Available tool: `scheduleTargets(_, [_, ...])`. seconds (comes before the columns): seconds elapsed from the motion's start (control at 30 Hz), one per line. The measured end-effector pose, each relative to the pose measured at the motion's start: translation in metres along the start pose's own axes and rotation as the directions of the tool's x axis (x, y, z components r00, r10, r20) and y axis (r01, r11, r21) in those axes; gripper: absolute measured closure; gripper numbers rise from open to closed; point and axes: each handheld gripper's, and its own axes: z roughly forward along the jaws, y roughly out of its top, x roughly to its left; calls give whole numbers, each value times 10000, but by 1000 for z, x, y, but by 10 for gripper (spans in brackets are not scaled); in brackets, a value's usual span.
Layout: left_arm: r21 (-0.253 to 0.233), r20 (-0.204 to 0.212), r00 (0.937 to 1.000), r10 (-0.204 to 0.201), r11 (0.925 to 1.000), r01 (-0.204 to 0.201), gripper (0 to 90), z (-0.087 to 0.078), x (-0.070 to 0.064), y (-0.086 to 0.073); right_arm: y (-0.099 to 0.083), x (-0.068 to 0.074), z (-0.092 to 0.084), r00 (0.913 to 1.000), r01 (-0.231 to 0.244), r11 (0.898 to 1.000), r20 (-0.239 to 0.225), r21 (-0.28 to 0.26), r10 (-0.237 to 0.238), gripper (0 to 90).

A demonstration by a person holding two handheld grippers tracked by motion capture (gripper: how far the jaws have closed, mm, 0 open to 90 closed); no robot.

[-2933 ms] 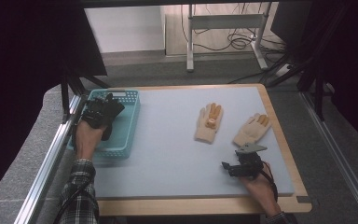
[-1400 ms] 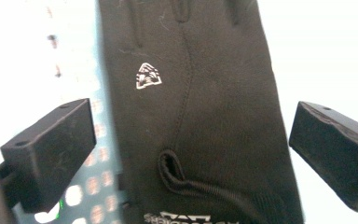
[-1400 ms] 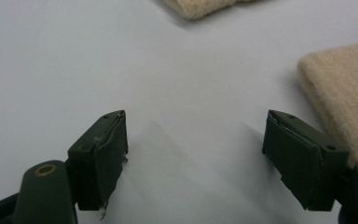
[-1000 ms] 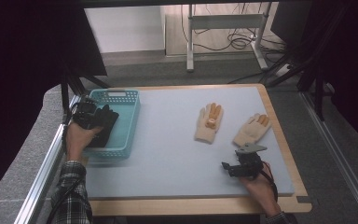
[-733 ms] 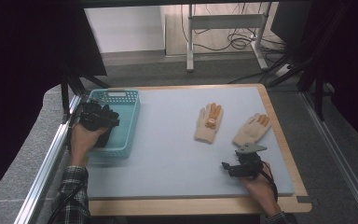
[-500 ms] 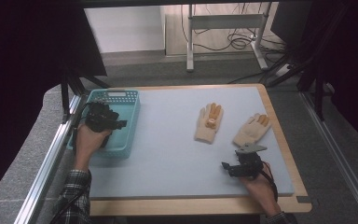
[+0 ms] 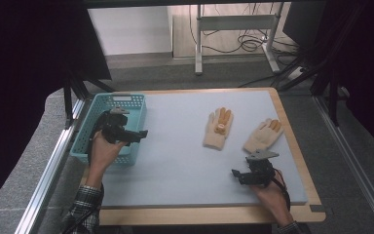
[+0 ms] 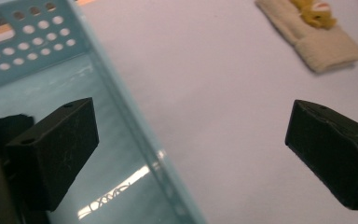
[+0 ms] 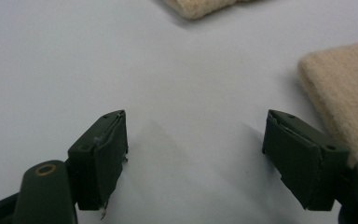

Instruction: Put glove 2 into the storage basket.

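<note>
High view: the left tongs (image 7: 135, 134) hang over the right rim of the teal perforated basket (image 7: 126, 100) at the counter's (image 7: 175, 165) left side, jaws spread wide with nothing between them. In the left gripper view one jaw sits above the basket floor, the other above bare counter. The right tongs (image 7: 238, 175) rest near the counter's front edge, jaws likewise parted and empty. Two beige knit gloves lie side by side: the left glove (image 7: 217, 129) mid-counter, the right glove (image 7: 263, 135) just beyond the right tongs.
</note>
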Motion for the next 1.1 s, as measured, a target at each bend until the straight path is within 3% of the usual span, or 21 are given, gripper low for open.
scheduleTargets(0.07, [-192,259,9994,238,9995,-233,33,1,-14,-1,0,0,0,10000,15,10000,32,16,-15,216])
scheduleTargets(0.27, [-365,639,9961,603,9976,-581,36,9,-38,-4,0,1,0,10000,34,10000,52,55,-35,217])
scheduleTargets(0.43, [-502,928,9931,722,9964,-678,36,15,-51,-6,0,1,0,10000,6,10000,40,56,-7,217])
scheduleTargets(0.77, [-793,1514,9808,1227,9906,-1117,40,27,-90,-23,0,0,0,10000,2,10000,34,53,-3,219])
scheduleTargets(1.1, [-667,1299,9790,1570,9865,-1493,44,40,-110,-50,0,0,0,10000,-2,10000,41,37,2,217])
